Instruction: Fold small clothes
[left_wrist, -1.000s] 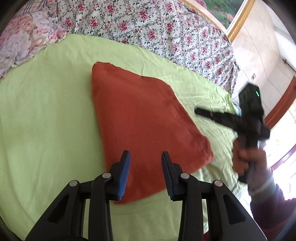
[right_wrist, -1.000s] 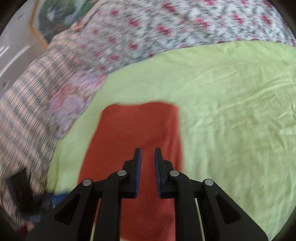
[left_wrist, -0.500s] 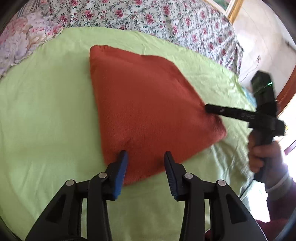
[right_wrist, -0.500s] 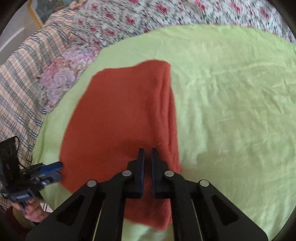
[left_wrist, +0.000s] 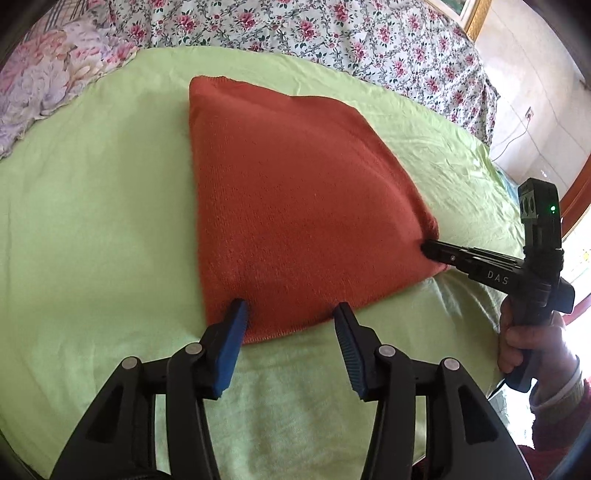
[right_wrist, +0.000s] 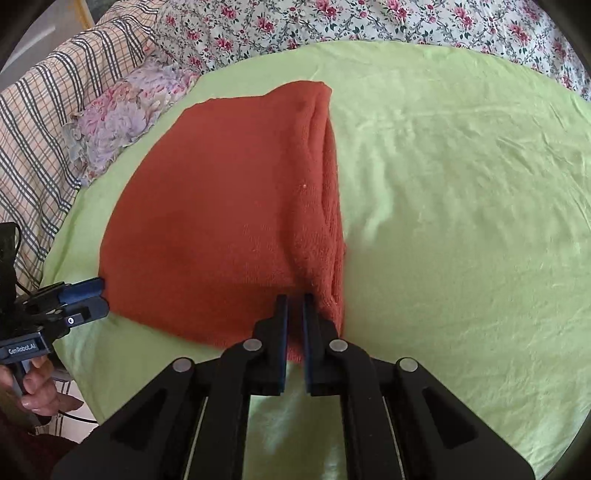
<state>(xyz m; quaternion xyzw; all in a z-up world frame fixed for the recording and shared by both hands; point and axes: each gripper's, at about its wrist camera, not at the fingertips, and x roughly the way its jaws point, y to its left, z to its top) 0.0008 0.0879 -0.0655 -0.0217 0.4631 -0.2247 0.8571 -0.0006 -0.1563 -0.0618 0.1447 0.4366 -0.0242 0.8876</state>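
Observation:
A rust-orange knitted garment (left_wrist: 295, 192) lies folded on the green sheet (left_wrist: 92, 221); in the right wrist view the garment (right_wrist: 221, 206) shows stacked folded layers along its right side. My left gripper (left_wrist: 291, 310) hovers at its near edge, jaws opening, straddling the hem without pressing it. The left gripper (right_wrist: 99, 295) also appears at the garment's left corner. My right gripper (right_wrist: 294, 299) is shut, tips resting on the near right corner. The right gripper (left_wrist: 424, 248) touches that corner; no cloth shows pinched between the pads.
A floral quilt (left_wrist: 332, 33) covers the far side of the bed, with a lilac flowered pillow (right_wrist: 118, 122) and a plaid cloth (right_wrist: 37, 129) at the left. A person's hand (left_wrist: 528, 339) holds the right tool by the bed's right edge. Green sheet (right_wrist: 461, 221) spreads right.
Both grippers came down closer to the garment. The left jaws spread wider at the near hem. The right jaws closed their small gap and their tips reached the garment's corner.

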